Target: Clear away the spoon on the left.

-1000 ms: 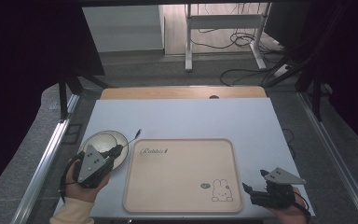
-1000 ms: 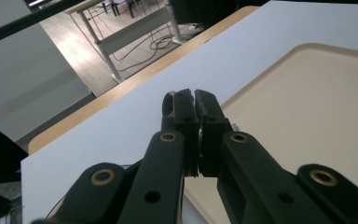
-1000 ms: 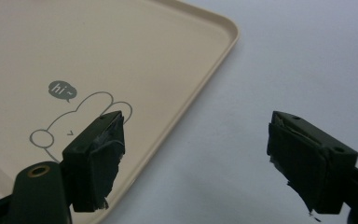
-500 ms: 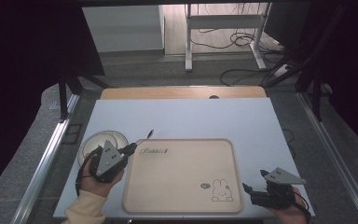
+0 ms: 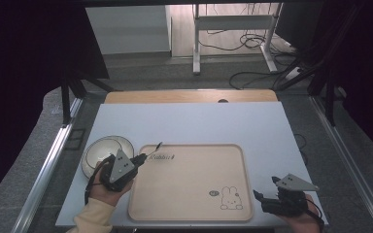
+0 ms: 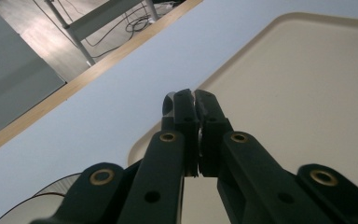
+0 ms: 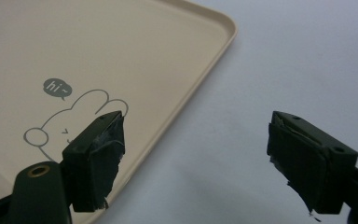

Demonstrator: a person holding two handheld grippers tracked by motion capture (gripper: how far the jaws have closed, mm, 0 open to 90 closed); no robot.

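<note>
Overhead, pale table (image 5: 189,124), cables (image 5: 252,77) on floor.

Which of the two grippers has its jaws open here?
The right gripper, near the tray's rabbit corner: its jaws stand wide apart. The left gripper, by the bowl, is closed on a thin utensil.

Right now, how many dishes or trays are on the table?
2: a beige rabbit-print tray at the table's near middle, and a white bowl just left of it, partly covered by the left hand-held gripper.

A beige tray (image 5: 189,187) with a rabbit drawing lies flat beside a white bowl (image 5: 99,150).
</note>
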